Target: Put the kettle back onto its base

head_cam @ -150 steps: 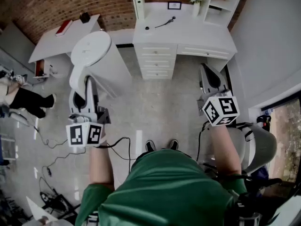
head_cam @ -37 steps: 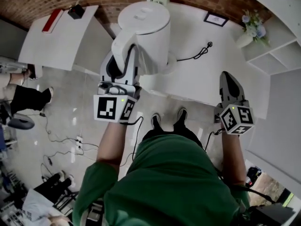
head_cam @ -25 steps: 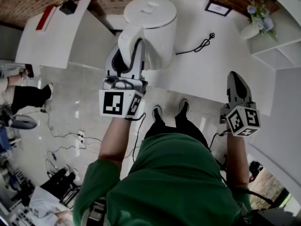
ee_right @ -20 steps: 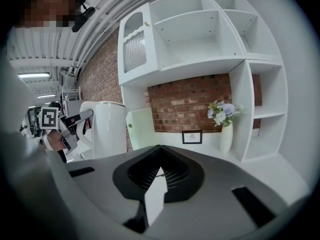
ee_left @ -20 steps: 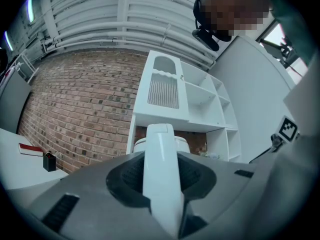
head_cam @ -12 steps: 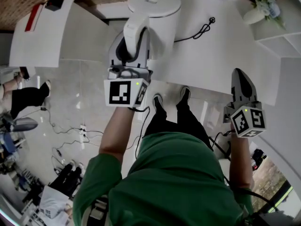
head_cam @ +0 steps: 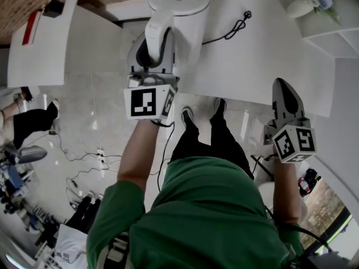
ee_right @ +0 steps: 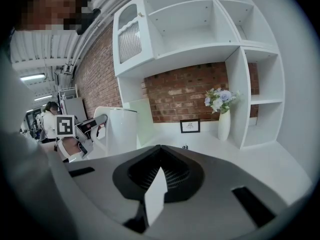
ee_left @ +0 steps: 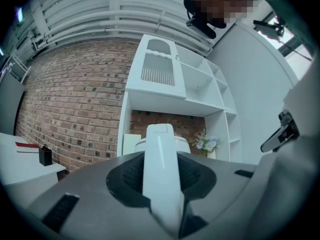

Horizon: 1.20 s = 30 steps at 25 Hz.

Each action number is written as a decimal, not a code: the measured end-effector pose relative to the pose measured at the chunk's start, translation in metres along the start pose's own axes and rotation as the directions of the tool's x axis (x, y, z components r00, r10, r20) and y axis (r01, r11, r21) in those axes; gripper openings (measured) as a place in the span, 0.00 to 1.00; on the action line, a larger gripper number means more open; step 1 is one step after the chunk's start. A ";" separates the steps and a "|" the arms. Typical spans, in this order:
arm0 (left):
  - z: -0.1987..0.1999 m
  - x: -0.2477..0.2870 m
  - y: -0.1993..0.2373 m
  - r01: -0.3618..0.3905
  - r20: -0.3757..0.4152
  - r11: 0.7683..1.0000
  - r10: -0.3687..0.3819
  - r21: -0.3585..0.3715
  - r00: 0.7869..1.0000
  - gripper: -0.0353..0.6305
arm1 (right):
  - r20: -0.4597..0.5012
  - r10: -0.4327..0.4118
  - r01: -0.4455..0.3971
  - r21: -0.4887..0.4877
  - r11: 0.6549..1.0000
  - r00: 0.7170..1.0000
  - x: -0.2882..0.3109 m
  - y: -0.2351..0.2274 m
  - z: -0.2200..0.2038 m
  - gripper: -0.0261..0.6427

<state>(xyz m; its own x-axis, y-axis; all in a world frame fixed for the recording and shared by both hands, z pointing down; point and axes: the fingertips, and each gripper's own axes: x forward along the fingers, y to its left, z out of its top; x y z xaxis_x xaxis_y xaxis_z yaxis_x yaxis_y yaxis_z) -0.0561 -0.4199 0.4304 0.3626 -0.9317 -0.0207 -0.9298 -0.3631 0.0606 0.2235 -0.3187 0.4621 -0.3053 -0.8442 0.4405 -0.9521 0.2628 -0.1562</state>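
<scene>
A white electric kettle (head_cam: 185,4) is at the near left part of the white desk (head_cam: 263,55). My left gripper (head_cam: 156,45) is shut on the kettle's white handle (head_cam: 159,29). In the left gripper view the handle (ee_left: 160,174) runs up between the dark pads, with the lid (ee_left: 162,143) just behind. The right gripper view shows the kettle (ee_right: 121,130) upright just over the desk. I cannot make out its base. A black cord (head_cam: 229,31) lies on the desk beside the kettle. My right gripper (head_cam: 284,88) hangs shut and empty off the desk's near edge, far to the kettle's right.
A shelf unit (ee_right: 200,39) stands at the back of the desk, with a vase of flowers (ee_right: 221,115) and a small picture frame (ee_right: 190,125). A second white table (head_cam: 50,43) with a red book (head_cam: 31,21) is to the left. Cables and a seated person (head_cam: 28,122) are on the floor at left.
The left gripper has carried the kettle over to the desk and sunk with it toward the desk top. The right gripper has dropped a little.
</scene>
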 end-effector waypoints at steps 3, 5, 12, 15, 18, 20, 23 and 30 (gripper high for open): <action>-0.006 0.003 0.003 -0.008 -0.002 1.000 0.008 0.008 1.000 0.25 | -0.009 -0.008 0.008 0.002 1.000 1.000 -0.002 -0.001 -0.005 0.07; -0.010 0.005 0.005 -0.015 -0.007 1.000 0.015 0.003 1.000 0.25 | -0.016 -0.015 0.015 0.005 1.000 1.000 -0.002 -0.002 -0.009 0.07; -0.023 0.011 0.003 -0.009 -0.029 1.000 0.009 -0.007 1.000 0.25 | -0.027 -0.022 0.023 0.012 1.000 0.999 -0.003 -0.002 -0.014 0.07; -0.026 0.012 0.003 -0.003 -0.024 1.000 0.003 0.005 1.000 0.25 | -0.033 -0.026 0.026 0.017 1.000 0.999 -0.003 -0.002 -0.017 0.07; -0.028 0.014 0.000 -0.001 -0.025 1.000 0.002 0.003 1.000 0.25 | -0.039 -0.030 0.031 0.019 0.999 0.999 -0.005 -0.003 -0.020 0.07; -0.028 0.015 -0.001 0.000 -0.023 1.000 0.000 0.002 1.000 0.25 | -0.043 -0.032 0.033 0.023 0.999 0.999 -0.005 -0.004 -0.023 0.07; -0.030 0.015 -0.002 0.006 -0.022 1.000 -0.006 0.018 1.000 0.25 | -0.046 -0.029 0.030 0.031 0.999 0.999 -0.005 -0.005 -0.026 0.07; -0.032 0.005 -0.008 0.015 -0.019 1.000 -0.014 0.024 1.000 0.25 | -0.043 -0.004 0.006 0.036 0.999 0.999 -0.003 0.001 -0.026 0.07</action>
<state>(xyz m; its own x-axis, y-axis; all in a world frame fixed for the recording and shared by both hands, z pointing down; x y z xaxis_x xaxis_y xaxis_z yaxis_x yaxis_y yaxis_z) -0.0453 -0.4214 0.4622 0.3768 -0.9263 -0.0027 -0.9257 -0.3766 0.0359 0.2229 -0.3032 0.4835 -0.3017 -0.8246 0.4785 -0.9526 0.2408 -0.1857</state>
